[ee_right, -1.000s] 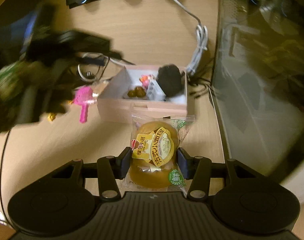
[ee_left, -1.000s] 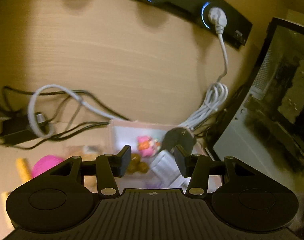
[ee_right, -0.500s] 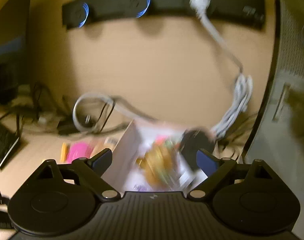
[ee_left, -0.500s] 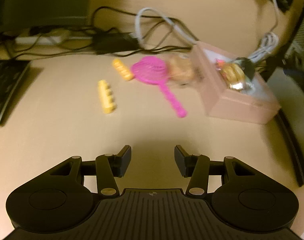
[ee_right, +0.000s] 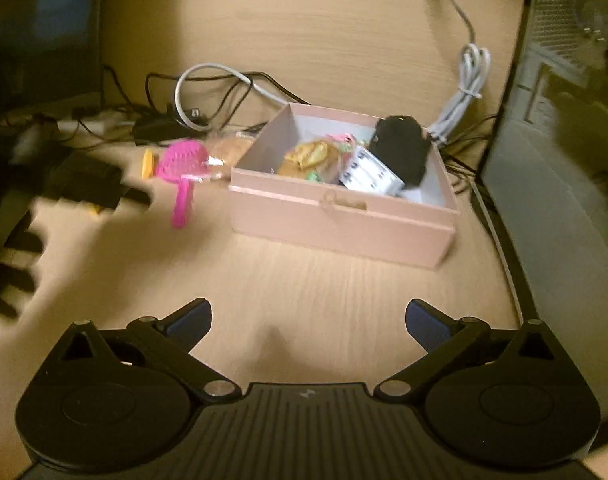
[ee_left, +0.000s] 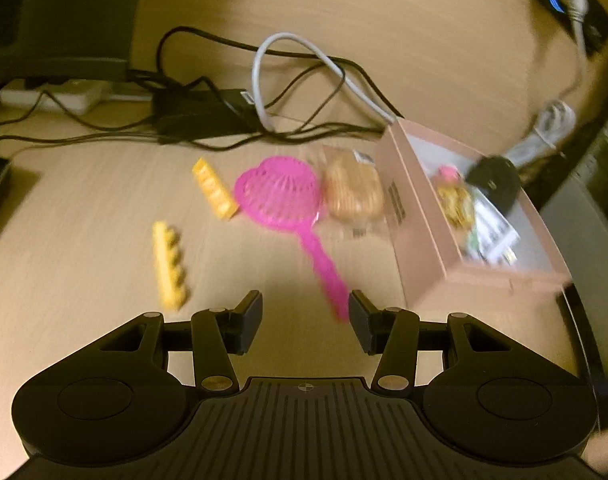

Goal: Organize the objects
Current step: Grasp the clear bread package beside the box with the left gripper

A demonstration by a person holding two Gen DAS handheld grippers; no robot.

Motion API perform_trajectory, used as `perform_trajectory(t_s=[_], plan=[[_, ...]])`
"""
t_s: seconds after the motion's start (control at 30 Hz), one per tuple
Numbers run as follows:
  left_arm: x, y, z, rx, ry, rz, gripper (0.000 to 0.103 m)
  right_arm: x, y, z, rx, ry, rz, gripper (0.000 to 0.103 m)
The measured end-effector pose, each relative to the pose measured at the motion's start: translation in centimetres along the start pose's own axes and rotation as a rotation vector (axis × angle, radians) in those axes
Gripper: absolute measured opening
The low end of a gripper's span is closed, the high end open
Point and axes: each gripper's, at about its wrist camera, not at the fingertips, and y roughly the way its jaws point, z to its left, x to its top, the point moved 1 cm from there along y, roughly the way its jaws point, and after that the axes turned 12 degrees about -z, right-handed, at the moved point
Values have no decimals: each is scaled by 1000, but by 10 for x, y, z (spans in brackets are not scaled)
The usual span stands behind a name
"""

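We hold both grippers empty above the table (ee_right: 343,280). Left gripper (ee_left: 305,316) has its fingers parted with nothing between them; right gripper (ee_right: 307,320) is spread wide, also holding nothing.

Pink box (ee_right: 335,220) sits on the right side of the table and already holds a packaged bun (ee_right: 309,156), a black object (ee_right: 401,148), a white striped packet (ee_right: 369,174) and something small and pink. Outside the box, to its left: a pink strainer (ee_left: 282,196), a wrapped bread (ee_left: 353,192) touching the box wall, and two yellow toothed pieces (ee_left: 170,270) (ee_left: 215,187).

Likely next step: left gripper takes the strainer, since the handle tip lies just ahead of its right finger.

To do it well we shift slightly right, straddle the thin handle across its width, and close near the bowl end so it does not swing.

Strainer long axis runs from far-left to near-right in the left view, bowl away from us, handle pointing toward the gripper. Frames are motion-blurred.
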Motion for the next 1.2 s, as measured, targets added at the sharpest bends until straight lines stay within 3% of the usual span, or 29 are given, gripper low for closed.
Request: perform_trajectory(t_s=[0.17, 0.3, 0.37, 0.43, 0.53, 0.6, 0.67, 0.77, 1.2], plan=[[20, 35, -12, 67, 52, -71, 52, -14, -25, 4, -65, -38, 11, 103], [46, 48, -20, -49, 81, -111, 52, -19, -38, -2, -102, -8, 26, 103], [59, 64, -24, -75, 106, -89, 52, -23, -40, -7, -118, 9, 49, 103], [67, 90, -28, -85, 127, -7, 52, -27, -43, -12, -136, 14, 65, 103], [73, 110, -42, -94, 241, -4, 53, -31, -48, -18, -150, 21, 76, 103], [74, 115, -51, -105, 306, 6, 60, -33, -50, -22, -157, 30, 83, 103], [70, 115, -58, -116, 367, 12, 66, -34, -50, -25, -157, 38, 93, 103], [60, 108, -67, -129, 482, 11, 66, -35, -46, -25, -151, 44, 105, 103], [37, 67, -48, -185, 444, 49, 68, -27, -40, -12, -68, 21, 72, 103]])
